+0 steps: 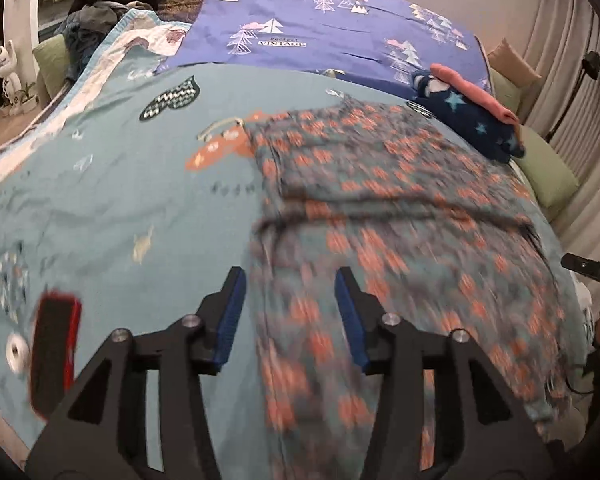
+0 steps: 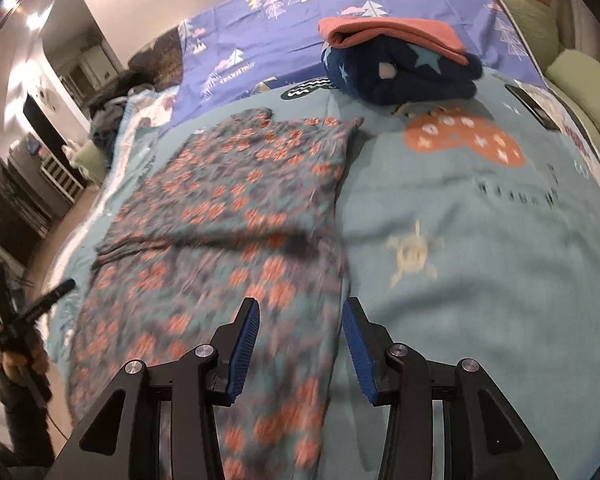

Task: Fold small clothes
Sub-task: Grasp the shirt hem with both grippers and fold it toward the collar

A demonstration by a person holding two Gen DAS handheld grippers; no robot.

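Bed with a teal printed blanket spread over it; a purple sheet with tree print lies beyond.

Patterned garment, grey-teal with orange flowers, lies spread flat on the blanket, a crease running across its middle. Both views are motion-blurred near the bottom.

Left claw: jaws apart, nothing between them, hovering above the garment's near left edge. Right claw: jaws apart, empty, above the garment's near right edge, where cloth meets bare blanket.

Folded stack at the far side of the blanket: a navy star-print piece with a pink folded piece resting on top. It sits just beyond the garment's far right corner, not touching it as far as I can tell.

Left view only: a red-edged black object on the blanket to the left, too blurred to name, and a heap of dark clothes at the far left corner.

Right view only: a dark phone-like slab near the right bed edge, and green cushions alongside.
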